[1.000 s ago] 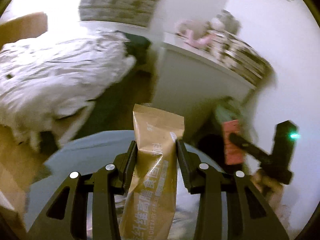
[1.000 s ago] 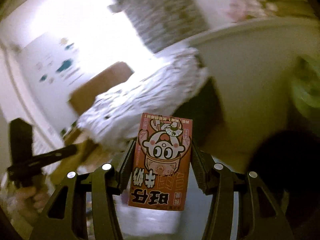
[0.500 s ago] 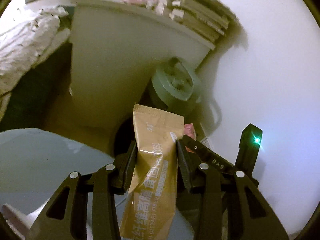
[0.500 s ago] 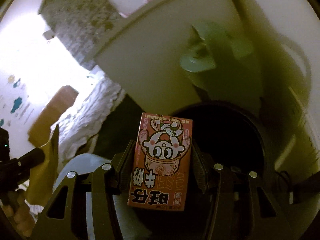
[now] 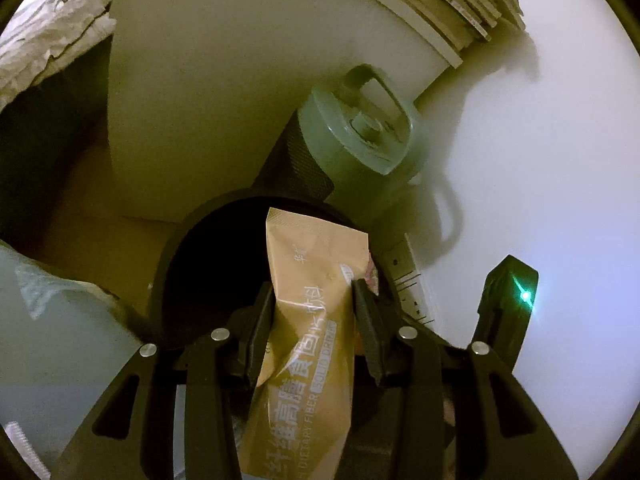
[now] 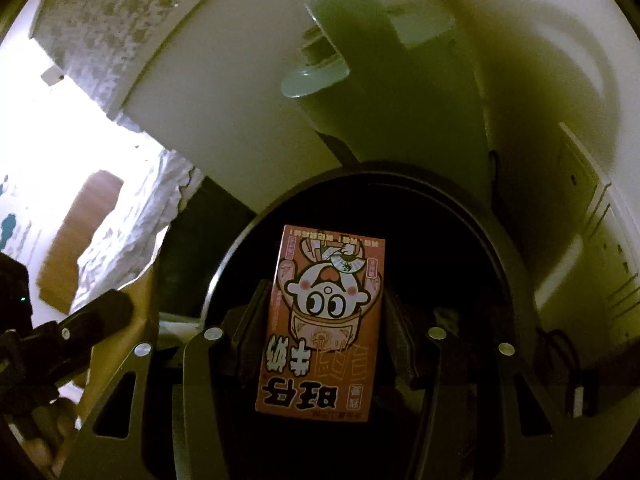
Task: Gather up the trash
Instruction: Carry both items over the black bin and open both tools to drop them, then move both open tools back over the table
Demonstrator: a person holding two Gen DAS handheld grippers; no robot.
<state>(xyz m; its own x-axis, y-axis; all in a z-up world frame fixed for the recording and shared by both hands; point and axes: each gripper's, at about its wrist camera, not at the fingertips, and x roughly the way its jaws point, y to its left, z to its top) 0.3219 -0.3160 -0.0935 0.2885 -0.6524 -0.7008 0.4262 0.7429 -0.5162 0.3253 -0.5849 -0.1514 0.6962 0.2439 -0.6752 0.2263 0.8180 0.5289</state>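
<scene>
From the left wrist, a white wall (image 5: 540, 140) and a pale cabinet side (image 5: 208, 92) frame a dim corner; a green lidded appliance (image 5: 356, 132) stands just behind the round black trash bin (image 5: 168, 264). The left gripper (image 5: 314, 300) clamps a tan snack packet (image 5: 316, 280) over the bin's mouth. From the right wrist, rumpled bedding (image 6: 132, 224) lies left — the right gripper (image 6: 326, 308) clasps a red milk carton (image 6: 324, 320) above the bin's dark opening.
</scene>
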